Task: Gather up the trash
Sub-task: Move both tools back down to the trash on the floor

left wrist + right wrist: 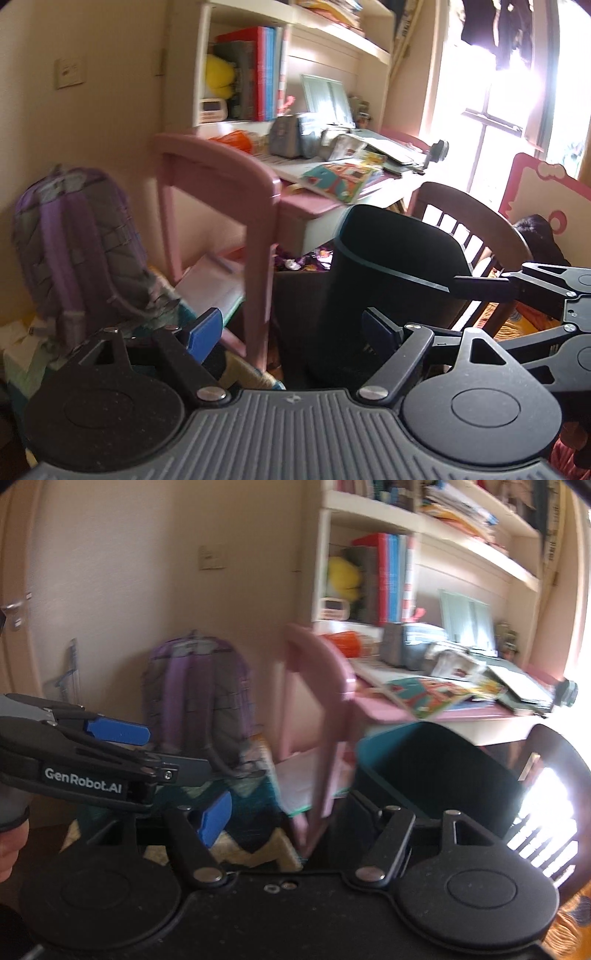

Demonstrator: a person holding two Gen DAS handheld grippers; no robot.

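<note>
A dark teal trash bin (373, 273) hangs in front of a cluttered pink desk (314, 199). In the left wrist view my right gripper reaches in from the right, and one of its fingers (480, 286) lies along the bin's rim; the hold itself is hidden. The bin (436, 771) fills the right half of the right wrist view, with that gripper's right finger hidden against the bin. My left gripper (291, 328) is open and empty, just left of the bin; it also shows in the right wrist view (147, 746). Colourful wrappers (299, 260) lie under the desk.
A pink chair (218, 206) stands at the desk. A purple backpack (77, 243) leans on the wall at left. A dark wooden slatted chair (476, 229) is right of the bin. Books and papers (343, 173) cover the desk. A bright window is at the right.
</note>
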